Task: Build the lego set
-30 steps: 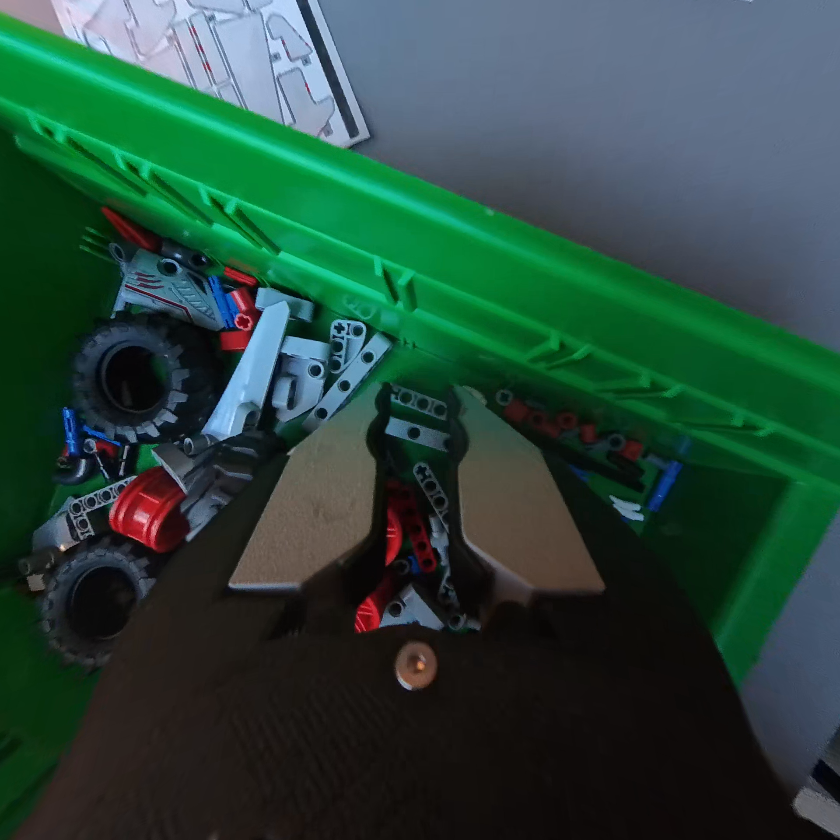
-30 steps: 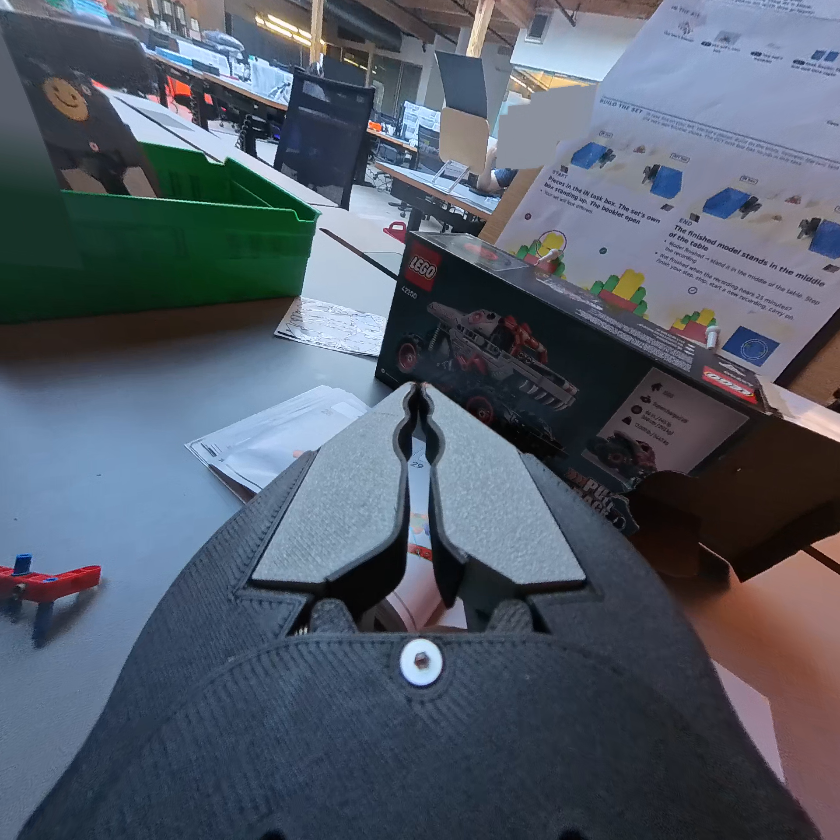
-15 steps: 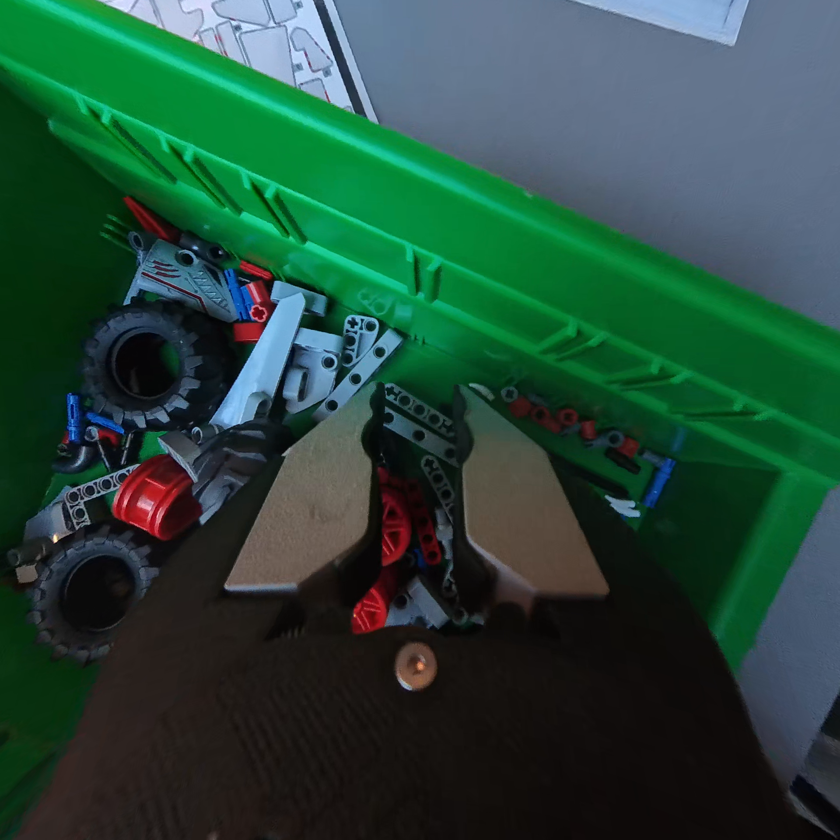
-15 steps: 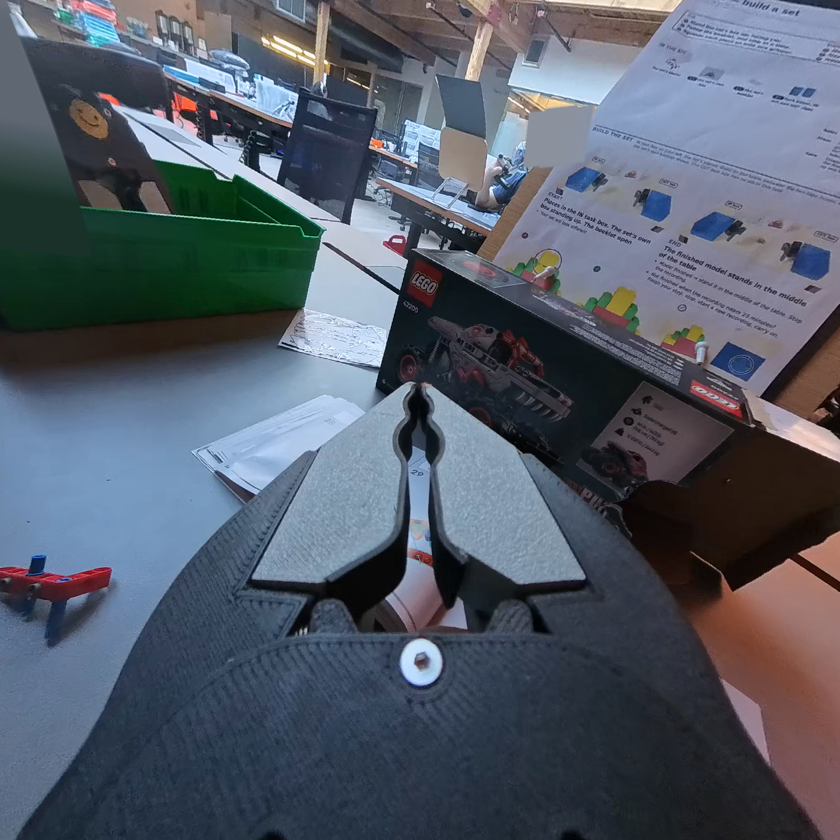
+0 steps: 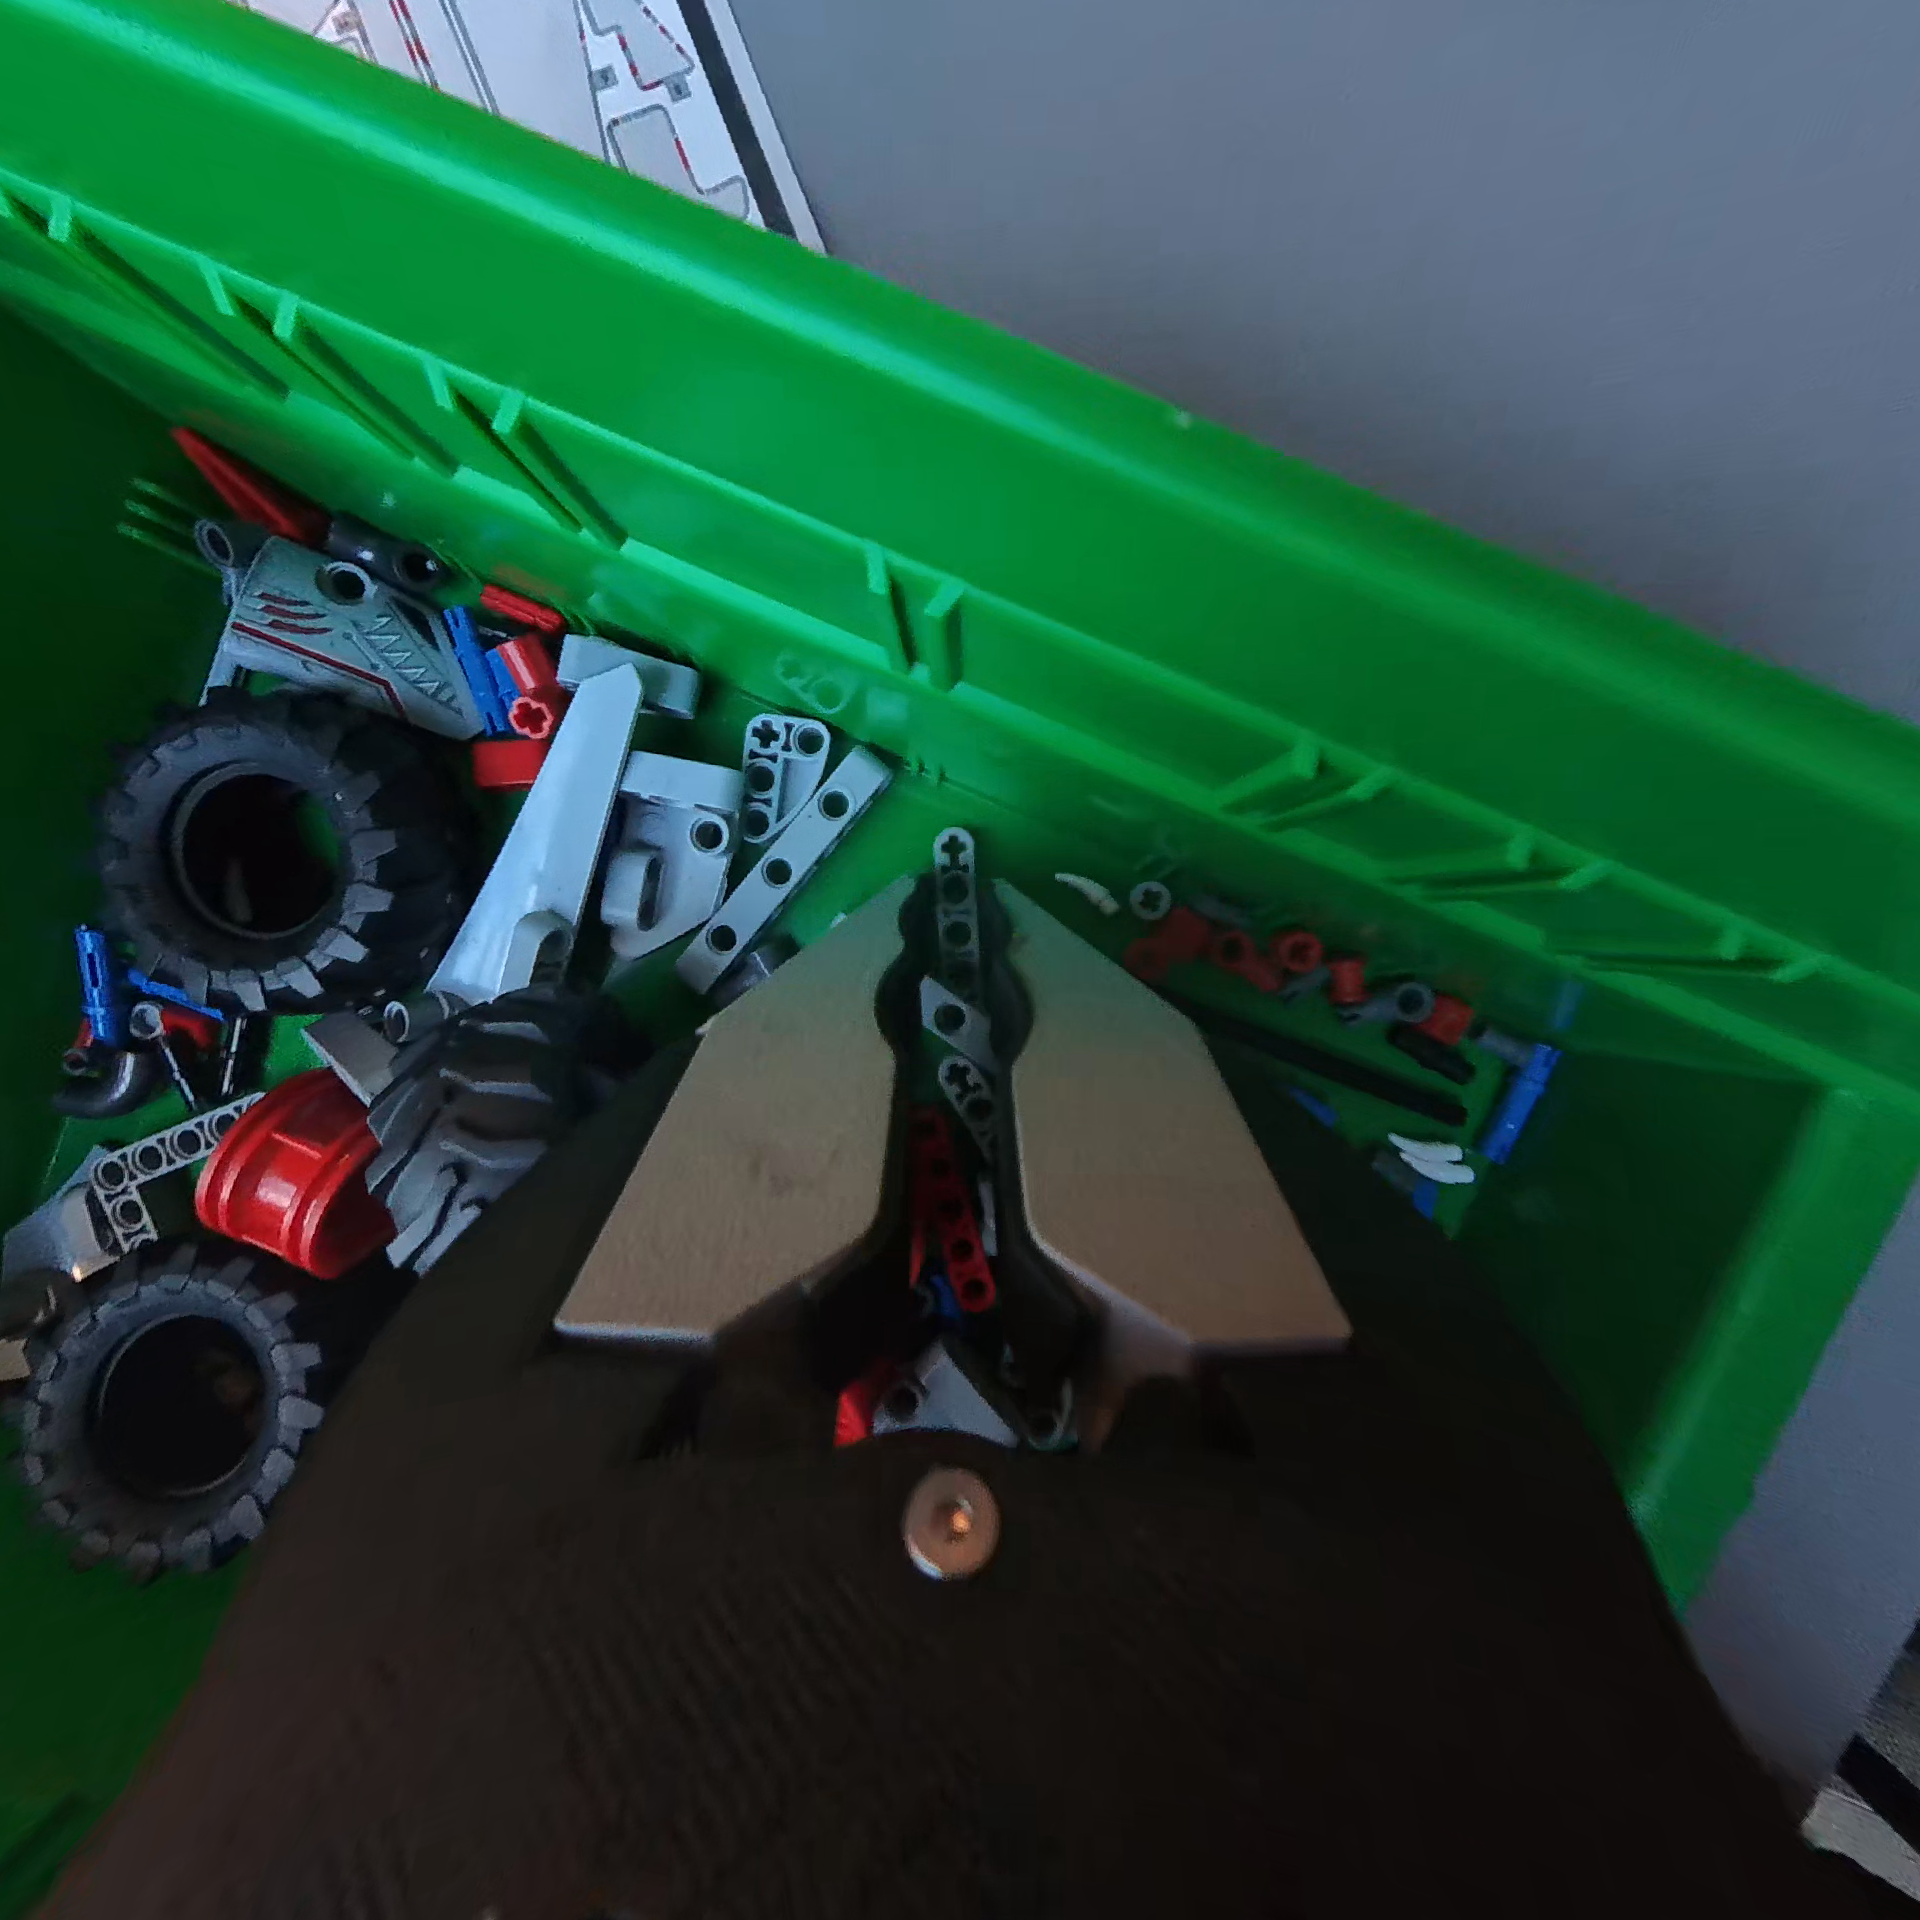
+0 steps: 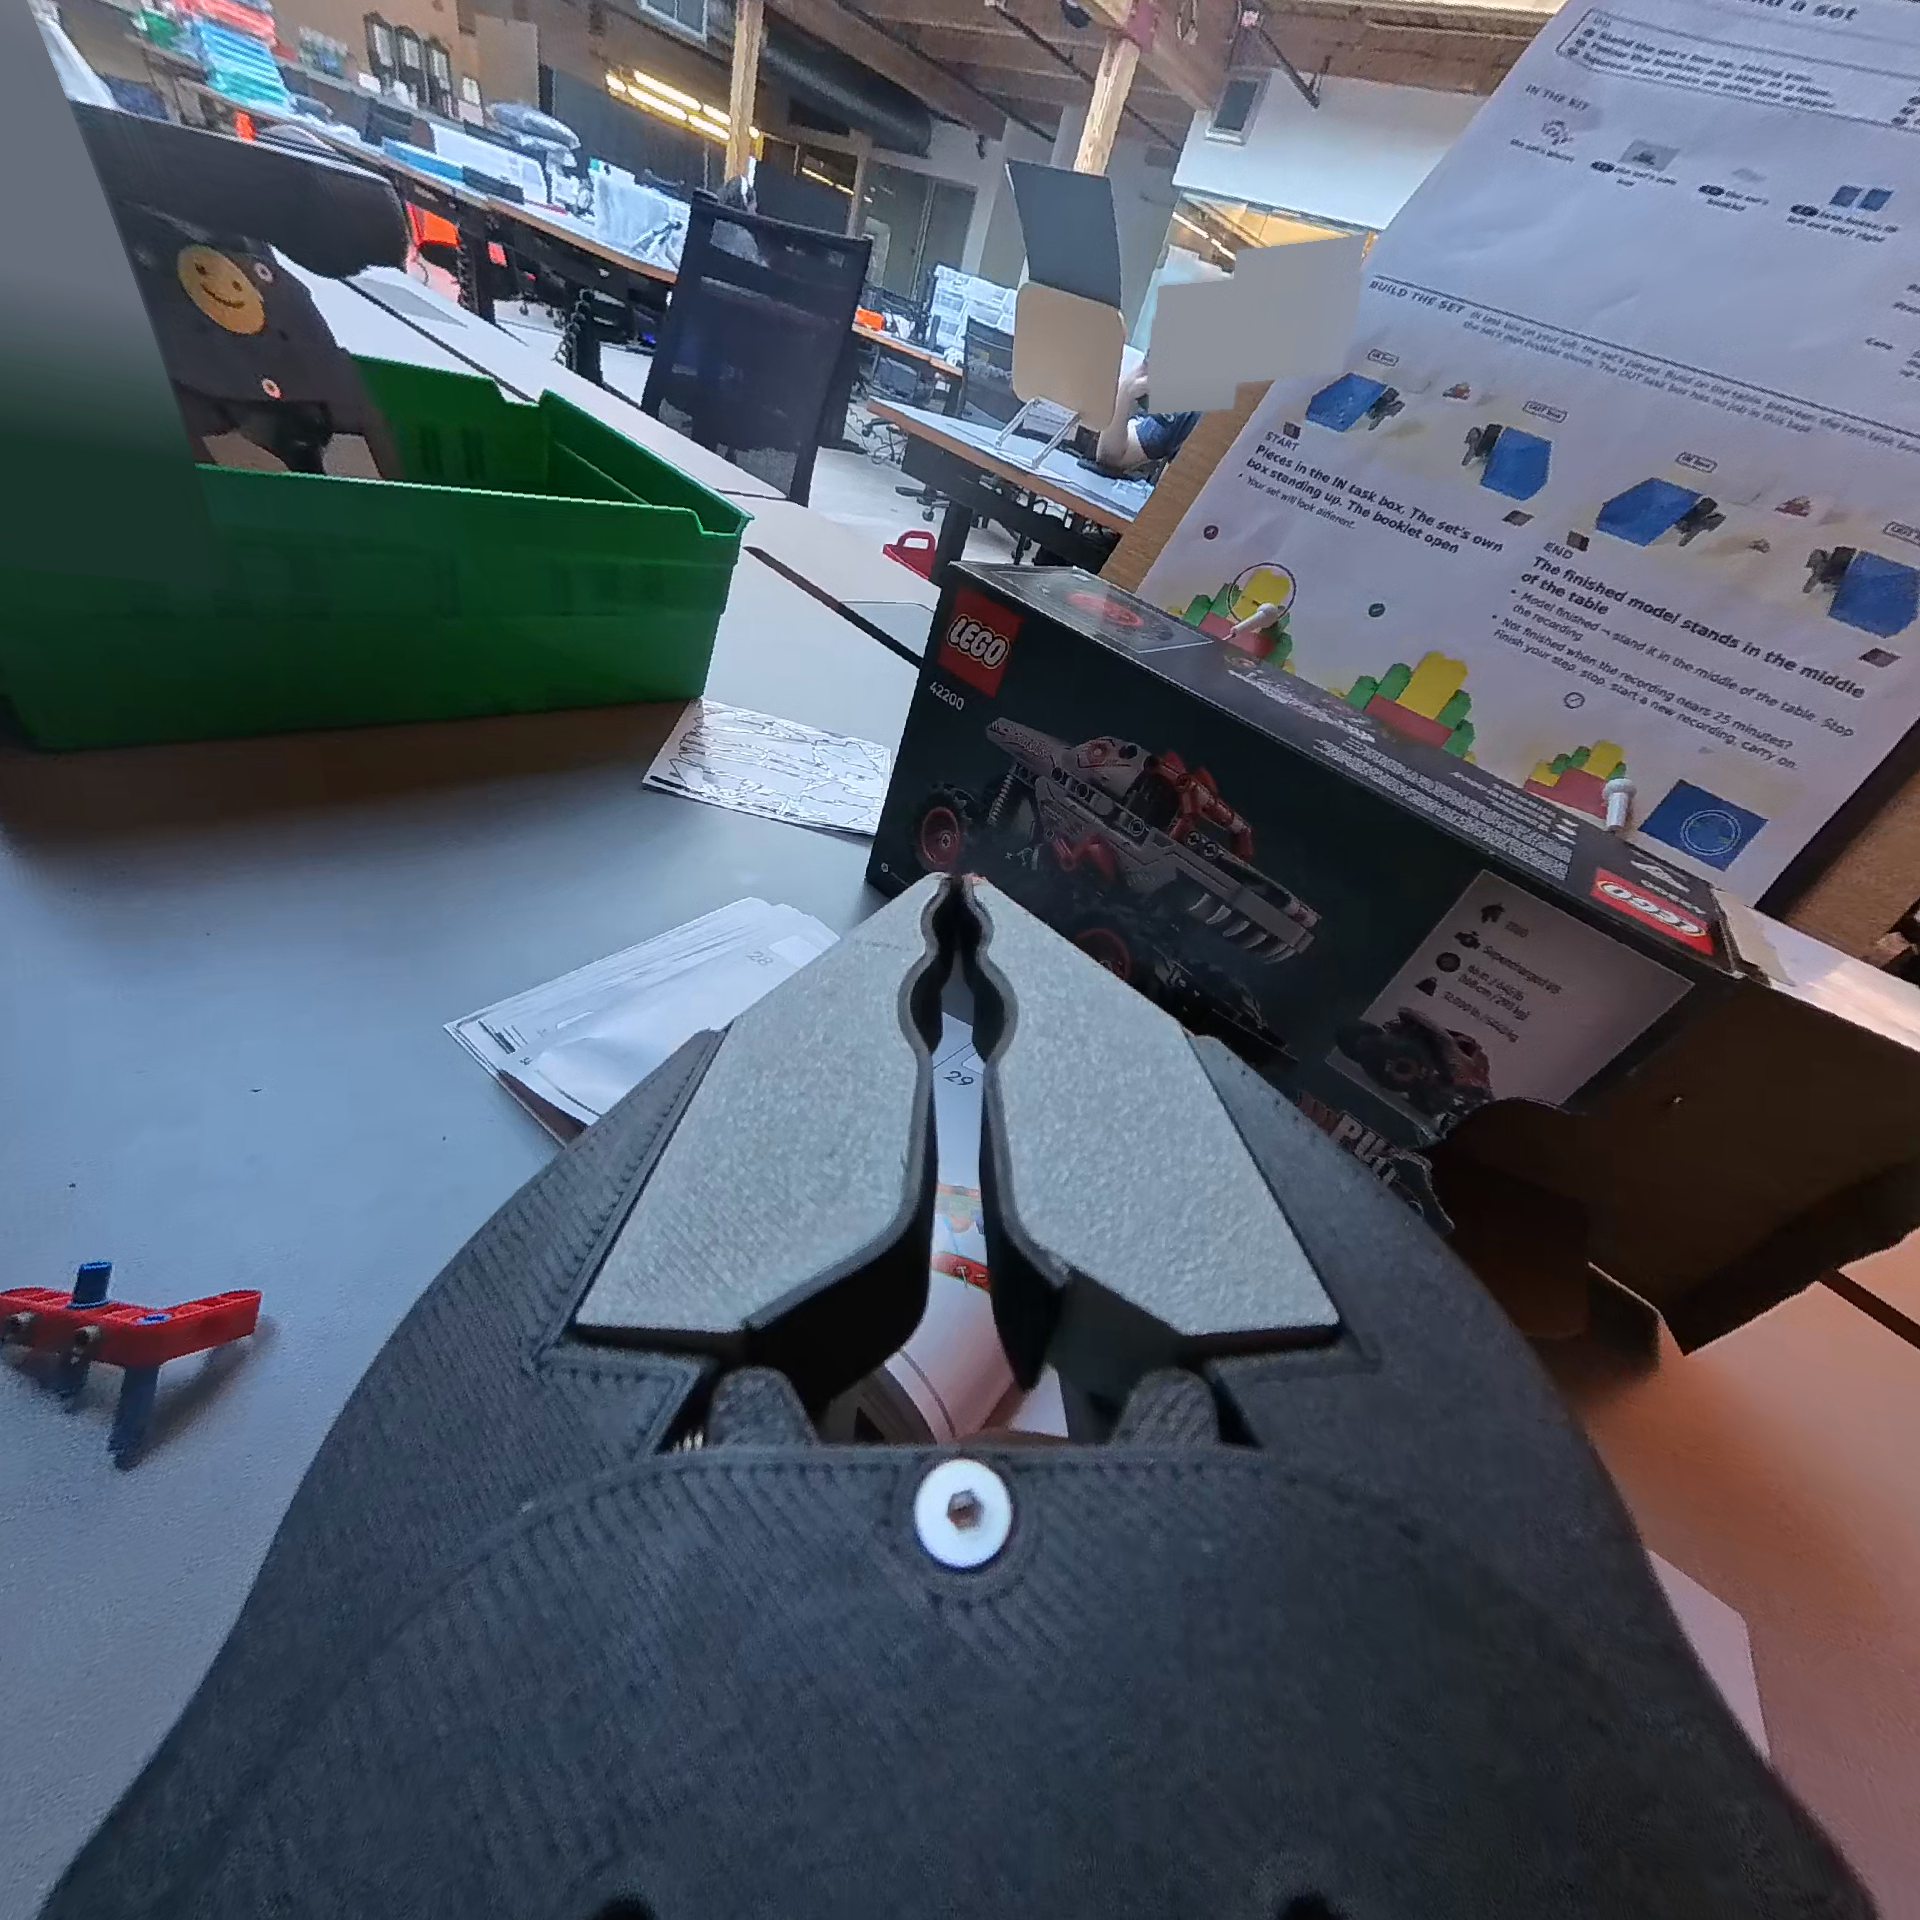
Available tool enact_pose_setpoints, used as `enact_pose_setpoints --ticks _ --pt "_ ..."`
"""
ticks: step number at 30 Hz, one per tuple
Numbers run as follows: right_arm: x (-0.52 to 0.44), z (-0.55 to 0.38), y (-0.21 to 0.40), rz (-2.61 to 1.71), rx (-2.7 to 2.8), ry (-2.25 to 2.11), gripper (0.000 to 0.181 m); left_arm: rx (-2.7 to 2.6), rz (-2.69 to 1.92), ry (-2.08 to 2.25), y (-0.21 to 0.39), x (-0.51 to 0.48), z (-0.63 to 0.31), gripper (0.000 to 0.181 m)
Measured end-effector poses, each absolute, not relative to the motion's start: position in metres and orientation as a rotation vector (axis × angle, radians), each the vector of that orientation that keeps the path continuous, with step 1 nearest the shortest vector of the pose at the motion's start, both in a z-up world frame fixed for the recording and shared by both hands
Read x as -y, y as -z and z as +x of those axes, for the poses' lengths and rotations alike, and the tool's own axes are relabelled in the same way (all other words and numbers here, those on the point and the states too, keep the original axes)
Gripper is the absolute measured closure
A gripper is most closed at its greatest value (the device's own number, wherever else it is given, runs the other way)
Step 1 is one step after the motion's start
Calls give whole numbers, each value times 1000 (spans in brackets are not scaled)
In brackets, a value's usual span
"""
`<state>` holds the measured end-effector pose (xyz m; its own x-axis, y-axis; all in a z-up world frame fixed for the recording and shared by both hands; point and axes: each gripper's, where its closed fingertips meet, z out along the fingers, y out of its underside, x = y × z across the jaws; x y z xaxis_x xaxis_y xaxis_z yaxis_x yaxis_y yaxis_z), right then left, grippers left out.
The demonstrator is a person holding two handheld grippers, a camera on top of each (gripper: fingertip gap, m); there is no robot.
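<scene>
A thin dark grey lego beam with a row of pin holes (image 5: pixel 954 914) sits pinched between the tips of the left gripper (image 5: pixel 956 904), whose jaws are closed to the beam's width. Its long axis runs straight ahead along the fingers, its cross-holed end poking just past them toward the ribbed wall of the green plastic bin (image 5: pixel 1143 582). That wall is near ahead, so I judge upward to be the clear way out. Loose parts crowd the left: a pale grey flat beam (image 5: pixel 784 868), black knobbly tyres (image 5: pixel 270 852). The right gripper (image 6: pixel 956 883), jaws closed on nothing, hovers over the grey table (image 6: pixel 260 987), well apart from a small red lego assembly (image 6: pixel 125 1325).
</scene>
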<state>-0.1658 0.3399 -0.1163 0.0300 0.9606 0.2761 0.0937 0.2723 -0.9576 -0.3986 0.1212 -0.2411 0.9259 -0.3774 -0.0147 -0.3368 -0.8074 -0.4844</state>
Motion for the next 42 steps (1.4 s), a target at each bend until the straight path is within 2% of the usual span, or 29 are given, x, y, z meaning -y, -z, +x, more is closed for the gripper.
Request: enact_pose_setpoints --ticks 1,13,15,22,28,36,42 --pt "-340 -166 116 -1082 1360 -927 181 -511 -2590 117 241 -121 -399 177" --pt "-340 -166 117 -1086 1361 -929 181 -394 -2370 166 197 -138 -401 176" --pt "-340 -166 117 -1086 1364 -930 181 -389 -2360 265 196 -135 -393 176" --pt "-341 -166 118 -1087 1363 -924 181 -325 -2304 225 186 -140 -402 176" --pt "-341 -165 116 -1084 1357 -926 181 -243 -2080 72 140 -152 -420 176" --pt "-343 -164 114 -1089 1340 -942 181 -637 -1984 148 94 -148 -317 177" --pt "-337 -162 110 -1063 1341 -947 181 -783 -2088 141 105 -155 -256 177"
